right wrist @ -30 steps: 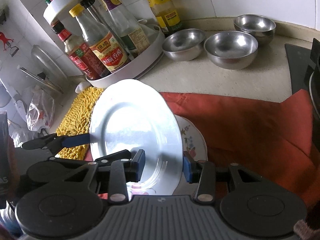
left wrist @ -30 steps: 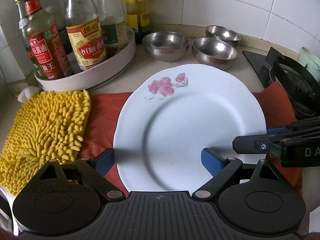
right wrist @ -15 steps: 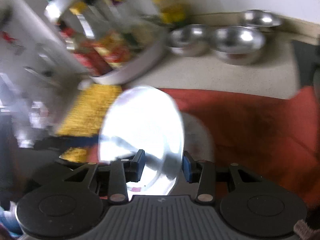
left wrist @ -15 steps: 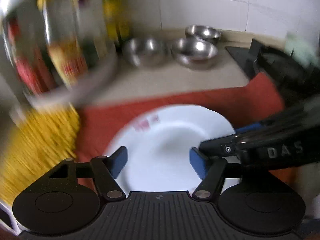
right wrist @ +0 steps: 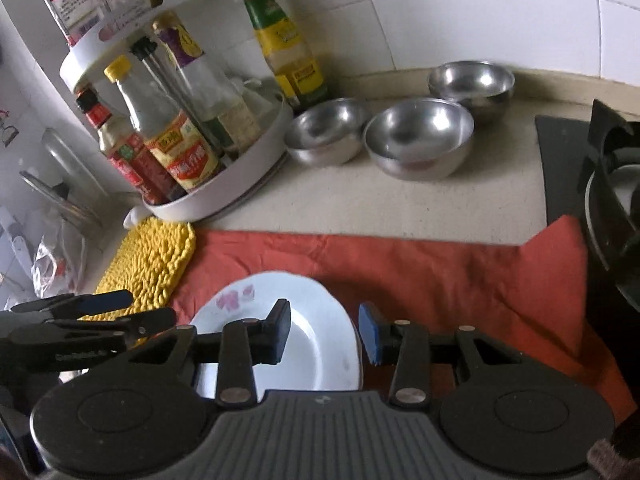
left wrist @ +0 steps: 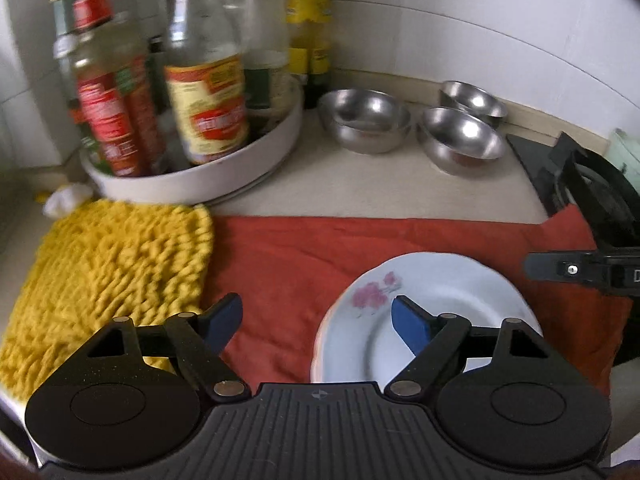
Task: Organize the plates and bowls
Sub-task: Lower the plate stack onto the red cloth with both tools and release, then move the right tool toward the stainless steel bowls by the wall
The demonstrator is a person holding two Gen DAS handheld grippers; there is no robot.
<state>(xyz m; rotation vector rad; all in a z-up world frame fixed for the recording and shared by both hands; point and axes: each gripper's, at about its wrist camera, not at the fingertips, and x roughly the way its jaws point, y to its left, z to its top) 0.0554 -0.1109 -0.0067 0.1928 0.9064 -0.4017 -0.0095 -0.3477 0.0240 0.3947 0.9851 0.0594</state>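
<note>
Left gripper (left wrist: 316,318): fingers spread wide, holding nothing. The white floral plate (left wrist: 432,312) lies on the red cloth (left wrist: 304,252), partly under the right-hand finger (left wrist: 408,326); a second rim shows beneath it. Right gripper (right wrist: 323,330): fingers parted, holding nothing, the plate (right wrist: 316,348) under its left-hand finger (right wrist: 280,330) and reaching into the gap. Three steel bowls (right wrist: 418,138) stand well ahead of both grippers' fingers, beside the bottle rack (right wrist: 224,188). A yellow mat (left wrist: 108,280) lies left of the left gripper's fingers.

Left tool (left wrist: 316,318) spread wide; right tool (right wrist: 323,330) parted, empty.
</note>
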